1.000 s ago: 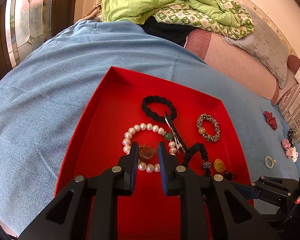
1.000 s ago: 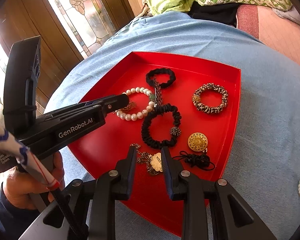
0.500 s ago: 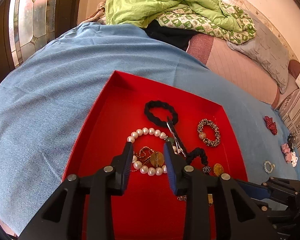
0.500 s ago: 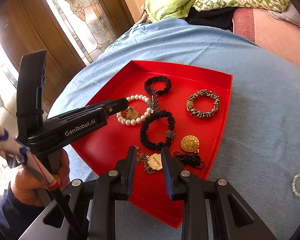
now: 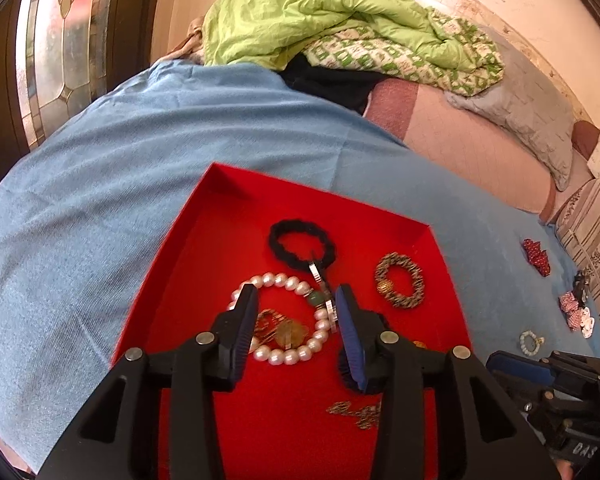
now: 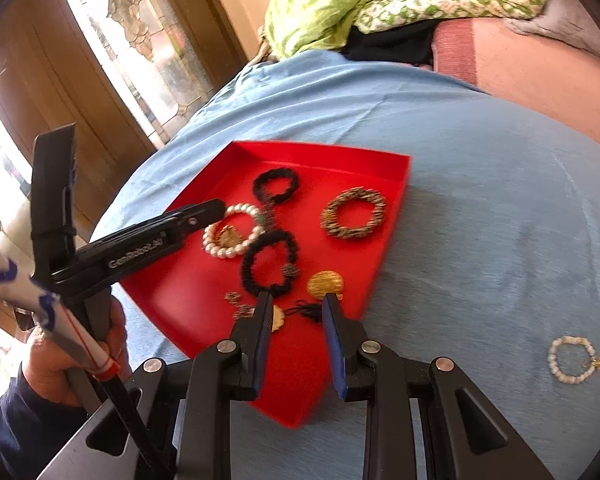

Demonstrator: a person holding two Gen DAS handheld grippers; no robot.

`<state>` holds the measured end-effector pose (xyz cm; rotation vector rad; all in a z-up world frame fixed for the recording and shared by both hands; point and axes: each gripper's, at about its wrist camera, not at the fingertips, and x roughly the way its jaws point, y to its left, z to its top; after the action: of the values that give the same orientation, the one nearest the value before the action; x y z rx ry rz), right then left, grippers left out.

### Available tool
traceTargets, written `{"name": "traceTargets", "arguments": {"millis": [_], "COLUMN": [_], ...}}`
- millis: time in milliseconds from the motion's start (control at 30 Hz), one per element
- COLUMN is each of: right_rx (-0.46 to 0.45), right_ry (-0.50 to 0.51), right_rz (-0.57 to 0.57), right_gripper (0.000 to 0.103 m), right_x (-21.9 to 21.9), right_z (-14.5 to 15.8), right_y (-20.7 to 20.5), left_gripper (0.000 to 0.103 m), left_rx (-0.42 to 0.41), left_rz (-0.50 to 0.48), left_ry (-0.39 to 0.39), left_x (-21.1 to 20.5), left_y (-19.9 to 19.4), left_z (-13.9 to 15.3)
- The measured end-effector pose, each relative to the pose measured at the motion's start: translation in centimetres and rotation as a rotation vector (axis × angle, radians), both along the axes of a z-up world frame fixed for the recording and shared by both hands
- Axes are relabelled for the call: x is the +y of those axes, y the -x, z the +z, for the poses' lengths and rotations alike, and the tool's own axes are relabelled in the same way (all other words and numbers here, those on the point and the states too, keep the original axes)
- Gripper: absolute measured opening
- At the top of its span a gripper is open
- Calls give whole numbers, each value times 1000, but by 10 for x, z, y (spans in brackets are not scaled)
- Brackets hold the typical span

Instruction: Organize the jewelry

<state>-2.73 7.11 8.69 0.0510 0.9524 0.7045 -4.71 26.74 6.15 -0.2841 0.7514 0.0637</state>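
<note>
The tray (image 6: 392, 236) sits on the bed (image 6: 480, 208). In it, the pearl bracelet (image 5: 284, 316) lies left of the patterned ring (image 5: 400, 285), behind the chain (image 5: 354, 412). A small bracelet (image 6: 576, 359) lies on the bed to the tray's right.

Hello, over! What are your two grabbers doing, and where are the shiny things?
Left gripper open over white pearl bracelet in red tray. Right gripper open, empty. Small pearl bracelet outside on blue cloth.

My red tray (image 6: 392, 216) sits on blue cloth, holding a pearl bracelet (image 5: 296, 354), two black scrunchies and a gold brooch (image 6: 325, 283).
</note>
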Motion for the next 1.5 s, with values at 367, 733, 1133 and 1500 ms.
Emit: {"name": "traceTargets", "arguments": {"millis": [367, 733, 1133, 1500], "right_rx": [3, 197, 214, 164], "right_ry": [-9, -32, -41, -12], "right_rz": [-226, -546, -510, -498], "right_gripper": [27, 27, 27, 12], "right_x": [-113, -258, -250, -251], "right_z": [6, -41, -65, -51], "right_y": [-20, -41, -55, -49], "left_gripper": [39, 39, 39, 39], "left_rx": [-92, 45, 130, 153], "left_rz": [-200, -487, -531, -575], "left_ry": [3, 37, 47, -45], "left_x": [-82, -208, -250, -285], "left_y": [-8, -31, -50, -68], "left_z": [24, -8, -33, -50]}}
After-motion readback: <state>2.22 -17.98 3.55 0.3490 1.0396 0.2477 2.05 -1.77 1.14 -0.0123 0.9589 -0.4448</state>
